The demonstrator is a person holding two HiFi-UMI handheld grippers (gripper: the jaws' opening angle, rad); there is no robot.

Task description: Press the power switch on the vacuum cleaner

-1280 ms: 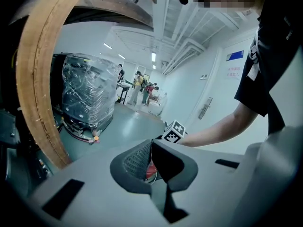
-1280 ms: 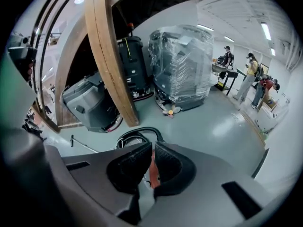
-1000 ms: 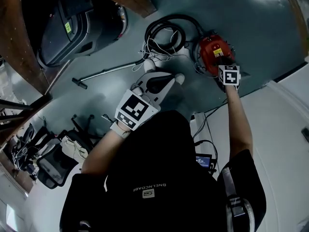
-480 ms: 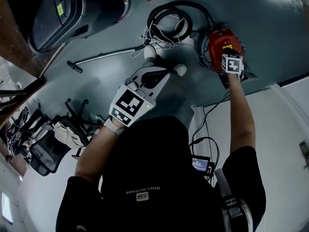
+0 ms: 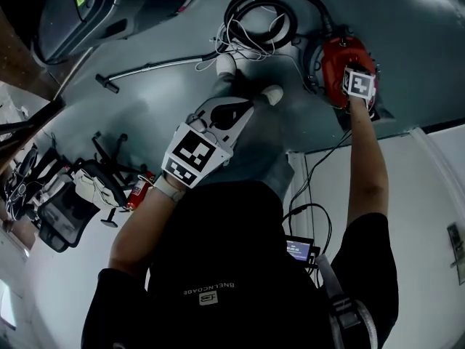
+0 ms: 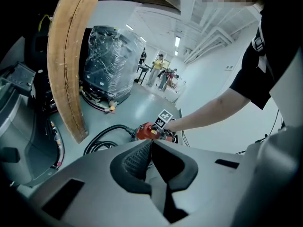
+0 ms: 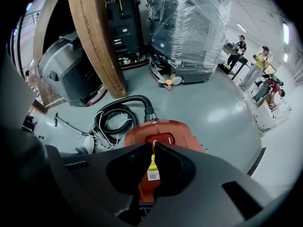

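The red vacuum cleaner [image 5: 340, 58] sits on the dark floor, its black hose [image 5: 258, 9] coiled to its left. In the right gripper view its red top [image 7: 163, 129] fills the middle, and the raised power switch [image 7: 160, 139] lies just beyond my fingertips. My right gripper [image 7: 153, 147] is shut, its tips together at the switch's near edge; I cannot tell if they touch it. In the head view its marker cube [image 5: 360, 84] covers the vacuum's near side. My left gripper [image 5: 265, 100] is shut on nothing, held in the air left of the vacuum [image 6: 147, 132].
A tangle of white cable [image 5: 240, 49] and a metal wand [image 5: 156, 67] lie by the hose. A grey floor machine [image 5: 102, 6] and a wooden beam [image 7: 94, 37] stand at the left. A wrapped pallet [image 7: 189, 27] stands behind, with people [image 7: 258, 67] far off. Office chairs [image 5: 65, 202] stand at the lower left.
My right gripper has moved further over the vacuum's top. The head view has shifted forward. The left gripper stays shut and has barely moved.
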